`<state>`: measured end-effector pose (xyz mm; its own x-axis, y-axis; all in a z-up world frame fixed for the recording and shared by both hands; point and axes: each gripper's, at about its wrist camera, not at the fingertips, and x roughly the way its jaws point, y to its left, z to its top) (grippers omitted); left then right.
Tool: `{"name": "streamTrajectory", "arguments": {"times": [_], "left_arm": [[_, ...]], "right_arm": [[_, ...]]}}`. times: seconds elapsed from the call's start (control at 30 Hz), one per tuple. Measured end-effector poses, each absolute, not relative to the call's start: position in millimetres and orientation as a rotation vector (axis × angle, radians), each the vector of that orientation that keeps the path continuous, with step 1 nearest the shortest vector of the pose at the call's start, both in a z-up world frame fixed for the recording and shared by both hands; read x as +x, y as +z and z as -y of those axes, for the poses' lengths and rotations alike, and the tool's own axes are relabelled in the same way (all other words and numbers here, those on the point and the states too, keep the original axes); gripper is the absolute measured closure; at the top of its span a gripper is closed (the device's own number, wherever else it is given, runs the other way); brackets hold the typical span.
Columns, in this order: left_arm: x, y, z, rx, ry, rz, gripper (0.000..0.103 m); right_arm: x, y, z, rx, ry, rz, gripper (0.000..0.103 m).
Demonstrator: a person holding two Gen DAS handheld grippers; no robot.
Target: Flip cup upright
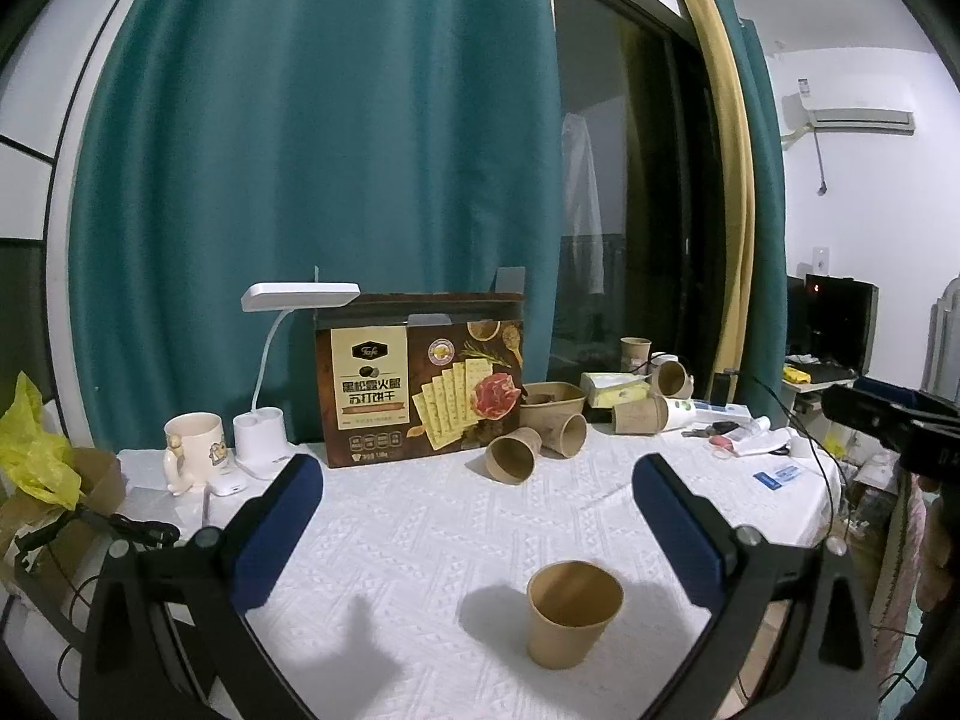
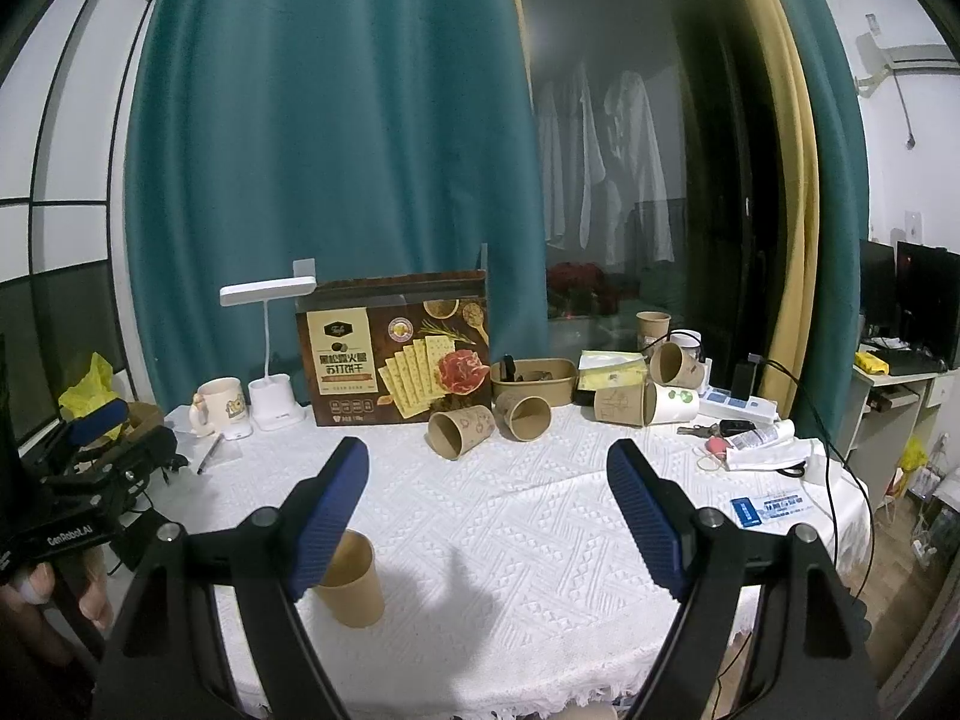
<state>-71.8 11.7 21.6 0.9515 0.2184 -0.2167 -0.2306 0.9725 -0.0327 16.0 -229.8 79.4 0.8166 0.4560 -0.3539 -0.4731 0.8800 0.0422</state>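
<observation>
A brown paper cup (image 1: 573, 612) stands upright, mouth up, on the white tablecloth (image 1: 420, 516) near the front edge. My left gripper (image 1: 474, 474) is open and empty, held above and behind the cup. In the right wrist view the same cup (image 2: 354, 579) stands low at the left, partly hidden behind the left finger. My right gripper (image 2: 487, 468) is open and empty, to the right of the cup. The left gripper body (image 2: 78, 480) shows at that view's left edge.
Two brown cups (image 1: 510, 453) (image 1: 570, 433) lie on their sides by a cracker box (image 1: 420, 372). More cups (image 1: 639, 414), a paper bowl (image 1: 552, 402), mug (image 1: 192, 450), desk lamp (image 1: 264, 420), keys and papers (image 1: 744, 438) crowd the back and right.
</observation>
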Motion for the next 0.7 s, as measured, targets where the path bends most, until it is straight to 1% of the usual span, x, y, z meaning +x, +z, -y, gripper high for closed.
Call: {"name": "streamTrajectory", "arguments": {"times": [0.7], "left_arm": [[-72.6, 21.3, -11.9, -0.063, 0.216, -0.205, 0.0]], "right_arm": [[15.4, 75.1, 227.9, -0.05, 0.494, -0.372, 0.023]]}}
